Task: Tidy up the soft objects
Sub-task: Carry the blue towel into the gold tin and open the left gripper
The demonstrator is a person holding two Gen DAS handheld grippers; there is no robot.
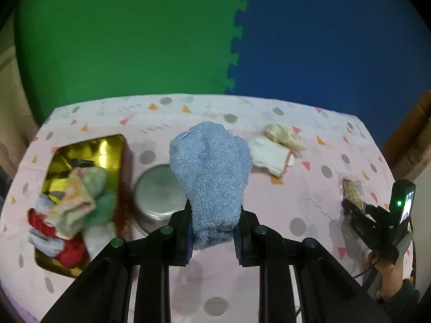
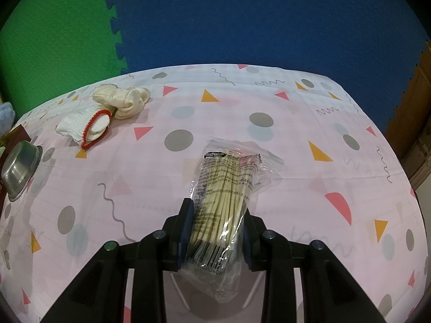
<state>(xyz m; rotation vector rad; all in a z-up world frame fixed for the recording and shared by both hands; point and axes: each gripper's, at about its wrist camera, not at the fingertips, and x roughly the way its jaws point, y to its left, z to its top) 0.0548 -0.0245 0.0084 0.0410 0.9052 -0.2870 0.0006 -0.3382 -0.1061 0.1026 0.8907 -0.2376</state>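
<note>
Left fingers (image 1: 188, 231) pinching blue fuzzy sock (image 1: 212, 172); right fingers (image 2: 186, 228) pinching barcoded stick packet (image 2: 226, 188).

Backdrop of 2 interlocking foam mats, a green mat (image 1: 129, 35) and a blue mat (image 1: 331, 43), joined along a toothed seam. In front, a table (image 2: 242, 99) under a pale pink cloth printed with grey dots, orange and pink triangles, and squiggles. Brown cardboard (image 2: 420, 123) at right edge. Lighting dim, even.
</note>
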